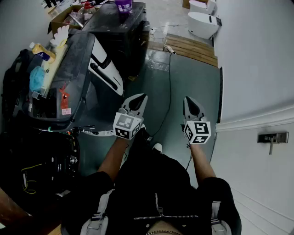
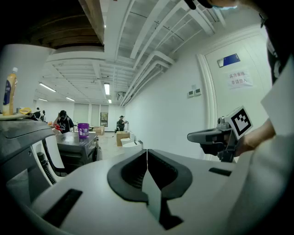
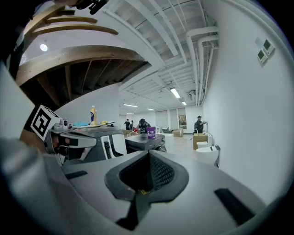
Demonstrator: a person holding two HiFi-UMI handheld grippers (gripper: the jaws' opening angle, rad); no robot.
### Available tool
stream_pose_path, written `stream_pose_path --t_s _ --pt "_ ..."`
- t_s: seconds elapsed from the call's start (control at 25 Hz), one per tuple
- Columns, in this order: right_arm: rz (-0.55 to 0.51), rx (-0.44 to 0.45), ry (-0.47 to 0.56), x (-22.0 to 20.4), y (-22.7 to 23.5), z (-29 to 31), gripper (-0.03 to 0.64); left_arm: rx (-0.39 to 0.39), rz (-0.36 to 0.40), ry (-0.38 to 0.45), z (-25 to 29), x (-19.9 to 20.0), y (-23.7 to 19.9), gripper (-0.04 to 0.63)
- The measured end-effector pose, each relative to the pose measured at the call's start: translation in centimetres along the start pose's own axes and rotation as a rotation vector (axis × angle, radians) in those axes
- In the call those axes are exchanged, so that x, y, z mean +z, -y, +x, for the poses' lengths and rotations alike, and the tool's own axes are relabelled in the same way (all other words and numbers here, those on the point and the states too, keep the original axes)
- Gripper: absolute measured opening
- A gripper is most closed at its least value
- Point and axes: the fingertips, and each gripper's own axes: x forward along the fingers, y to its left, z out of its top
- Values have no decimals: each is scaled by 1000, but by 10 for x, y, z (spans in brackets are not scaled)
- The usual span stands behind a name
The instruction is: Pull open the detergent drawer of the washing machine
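A person stands on a grey-green floor [image 1: 193,73] holding a left hand-held gripper [image 1: 139,100] and a right hand-held gripper [image 1: 189,103] side by side. Both point forward, nearly level, and both are clenched with nothing between the jaws. The dark grey washing machine [image 1: 76,64] stands to the left of the left hand-held gripper and apart from it, and neither tool touches it. Its detergent drawer cannot be made out in any view. A yellow bottle [image 1: 41,50] stands on the washing machine's top, toward its far left edge. Beyond the washing machine sits a second dark unit [image 1: 121,32] with a purple cup [image 1: 123,5] on top. A black cable [image 1: 170,87] runs along the floor to the right of the washing machine, between the two tools. A wooden pallet [image 1: 190,46] lies farther off, to the right of the washing machine.
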Motion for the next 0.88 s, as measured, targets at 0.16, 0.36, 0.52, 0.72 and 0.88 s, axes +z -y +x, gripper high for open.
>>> stream_pose_path --t_s 0.16,0.36,0.52,0.72,0.88 --pt "-39 21 29 3 -13 -12 8 3 3 -3 -12 -2 7 21" --pt "-57 -19 86 11 -12 -23 8 16 3 5 -20 -4 11 21" --pt "-16 -5 76 11 -6 -25 8 24 2 9 -20 -2 18 21" --pt "-21 -4 61 9 -4 -22 8 32 -9 0 -19 -7 20 21" --pt "-17 3 61 12 2 -15 8 33 -18 -10 -9 -9 16 21"
